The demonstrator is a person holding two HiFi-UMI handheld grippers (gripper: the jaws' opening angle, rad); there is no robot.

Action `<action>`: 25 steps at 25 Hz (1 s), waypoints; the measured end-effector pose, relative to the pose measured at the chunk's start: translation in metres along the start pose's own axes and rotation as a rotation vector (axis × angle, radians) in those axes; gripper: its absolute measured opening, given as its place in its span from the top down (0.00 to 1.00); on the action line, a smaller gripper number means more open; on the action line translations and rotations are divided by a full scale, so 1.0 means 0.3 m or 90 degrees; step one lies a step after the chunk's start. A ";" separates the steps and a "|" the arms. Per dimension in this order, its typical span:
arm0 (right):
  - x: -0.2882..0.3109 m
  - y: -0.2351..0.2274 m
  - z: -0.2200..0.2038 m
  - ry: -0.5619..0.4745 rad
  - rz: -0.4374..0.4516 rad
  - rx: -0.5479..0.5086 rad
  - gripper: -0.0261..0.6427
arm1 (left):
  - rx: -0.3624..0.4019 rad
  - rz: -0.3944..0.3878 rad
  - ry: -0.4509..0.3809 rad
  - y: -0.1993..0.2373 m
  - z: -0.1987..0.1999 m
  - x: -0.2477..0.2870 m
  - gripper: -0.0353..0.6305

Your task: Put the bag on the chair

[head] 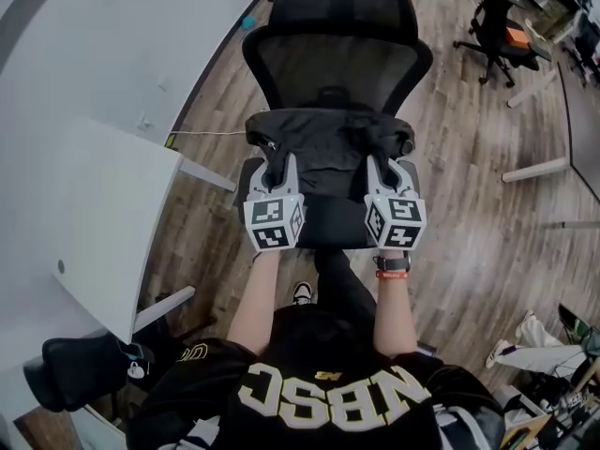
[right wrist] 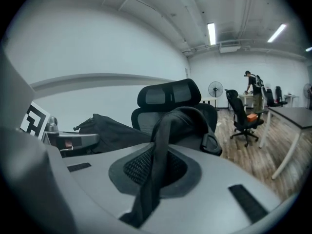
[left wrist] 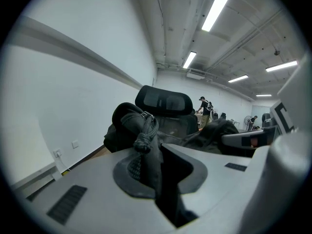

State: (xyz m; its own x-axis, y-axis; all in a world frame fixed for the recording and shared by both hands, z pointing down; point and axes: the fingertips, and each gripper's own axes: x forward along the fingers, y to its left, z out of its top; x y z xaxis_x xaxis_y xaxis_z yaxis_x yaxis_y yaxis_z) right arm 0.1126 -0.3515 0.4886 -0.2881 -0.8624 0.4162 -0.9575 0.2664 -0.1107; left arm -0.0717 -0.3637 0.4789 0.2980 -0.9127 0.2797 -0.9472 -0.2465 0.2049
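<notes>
Crosswise over chair, bag, long axis left-right, left tongs gripping it, right tongs gripping strap

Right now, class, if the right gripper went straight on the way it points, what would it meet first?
Most likely the black bag whose strap the right gripper pinches; behind it stands the chair's backrest. Depth is hard to judge.

Bag over chair seat, in front of its back, btwn L gripper & R gripper. Table on left.
</notes>
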 end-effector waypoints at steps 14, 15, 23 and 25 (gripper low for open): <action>0.388 -0.165 -0.303 0.135 -0.007 0.031 0.91 | -0.003 0.021 0.152 0.092 -0.328 0.362 0.87; 0.412 -0.175 -0.333 0.146 -0.007 0.032 0.91 | -0.007 0.022 0.164 0.099 -0.359 0.381 0.87; 0.591 -0.206 -0.577 0.234 0.004 0.048 0.91 | -0.070 0.035 0.274 0.209 -0.632 0.510 0.85; 0.628 -0.224 -0.638 0.259 0.008 0.054 0.90 | -0.080 0.041 0.298 0.219 -0.695 0.537 0.85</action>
State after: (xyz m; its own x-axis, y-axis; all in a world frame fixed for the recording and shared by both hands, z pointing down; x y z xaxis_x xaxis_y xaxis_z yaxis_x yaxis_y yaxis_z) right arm 0.1258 -0.4495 0.7471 -0.2867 -0.6138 0.7356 -0.9566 0.2246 -0.1855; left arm -0.0615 -0.4589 0.7329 0.2881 -0.6732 0.6810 -0.9523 -0.1269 0.2774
